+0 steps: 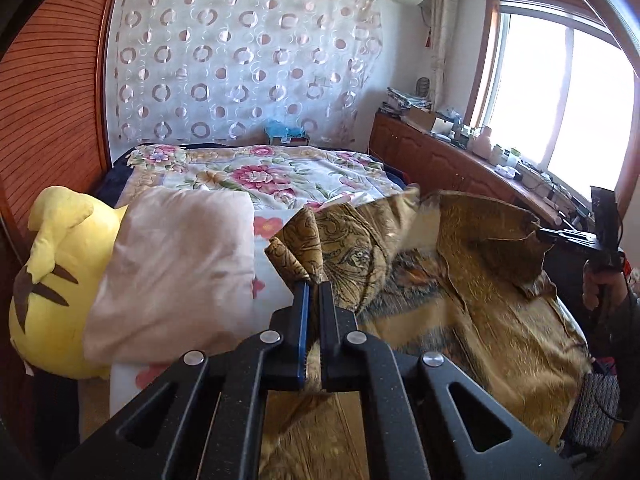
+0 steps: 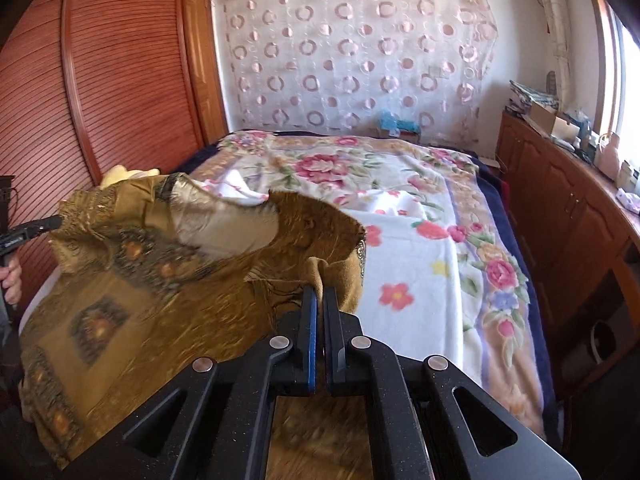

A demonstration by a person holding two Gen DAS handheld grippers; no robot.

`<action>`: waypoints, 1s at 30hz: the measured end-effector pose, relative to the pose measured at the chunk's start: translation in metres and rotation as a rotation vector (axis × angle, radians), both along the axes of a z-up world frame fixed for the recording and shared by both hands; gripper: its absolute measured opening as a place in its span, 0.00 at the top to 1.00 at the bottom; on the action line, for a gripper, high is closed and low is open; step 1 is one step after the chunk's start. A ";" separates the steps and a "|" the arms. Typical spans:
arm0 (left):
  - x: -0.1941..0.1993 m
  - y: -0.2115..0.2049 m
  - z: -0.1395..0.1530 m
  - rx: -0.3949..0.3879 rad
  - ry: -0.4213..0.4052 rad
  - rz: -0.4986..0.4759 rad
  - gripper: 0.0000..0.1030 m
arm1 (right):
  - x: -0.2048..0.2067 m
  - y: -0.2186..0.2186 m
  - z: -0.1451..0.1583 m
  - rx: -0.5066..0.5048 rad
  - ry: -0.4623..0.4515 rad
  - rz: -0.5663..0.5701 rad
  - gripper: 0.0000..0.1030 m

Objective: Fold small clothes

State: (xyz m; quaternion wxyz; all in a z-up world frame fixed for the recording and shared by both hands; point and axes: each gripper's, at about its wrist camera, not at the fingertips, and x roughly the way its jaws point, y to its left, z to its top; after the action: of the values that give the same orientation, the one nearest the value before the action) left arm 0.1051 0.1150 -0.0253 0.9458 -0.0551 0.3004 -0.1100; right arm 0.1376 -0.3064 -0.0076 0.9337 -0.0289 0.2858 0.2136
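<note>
A gold-brown patterned garment (image 1: 472, 280) lies partly on the bed, its near edge lifted between both grippers. My left gripper (image 1: 315, 286) is shut on a bunched corner of it. My right gripper (image 2: 320, 294) is shut on the other corner; the garment (image 2: 140, 280) hangs to its left. The right gripper also shows at the right edge of the left wrist view (image 1: 548, 236), pinching the cloth. The left gripper shows at the left edge of the right wrist view (image 2: 56, 222).
The bed has a floral blanket (image 2: 420, 216). A pink pillow (image 1: 176, 280) and a yellow plush toy (image 1: 52, 272) lie at the left. A wooden wardrobe (image 2: 100, 80) stands at the left and a cluttered wooden cabinet (image 2: 568, 208) under the window at the right.
</note>
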 end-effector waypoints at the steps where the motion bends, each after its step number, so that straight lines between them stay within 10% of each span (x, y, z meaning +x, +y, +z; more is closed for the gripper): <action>1: -0.010 0.002 0.000 0.004 -0.008 0.006 0.95 | -0.011 -0.006 -0.003 0.008 -0.001 0.003 0.98; 18: -0.130 0.046 -0.030 -0.063 0.026 0.140 0.95 | -0.167 -0.109 -0.050 0.108 0.061 -0.102 0.98; 24: -0.134 0.040 -0.048 -0.019 0.092 0.137 0.95 | -0.165 -0.102 -0.059 0.074 0.123 -0.092 0.98; 30: -0.143 0.047 -0.040 -0.001 0.079 0.150 0.72 | -0.149 -0.090 -0.048 0.057 0.147 -0.108 0.98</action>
State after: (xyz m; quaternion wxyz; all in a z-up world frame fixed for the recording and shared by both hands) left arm -0.0379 0.1625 -0.0650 0.9388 -0.0824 0.3324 -0.0370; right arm -0.0113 -0.3965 -0.0559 0.9208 0.0288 0.3486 0.1725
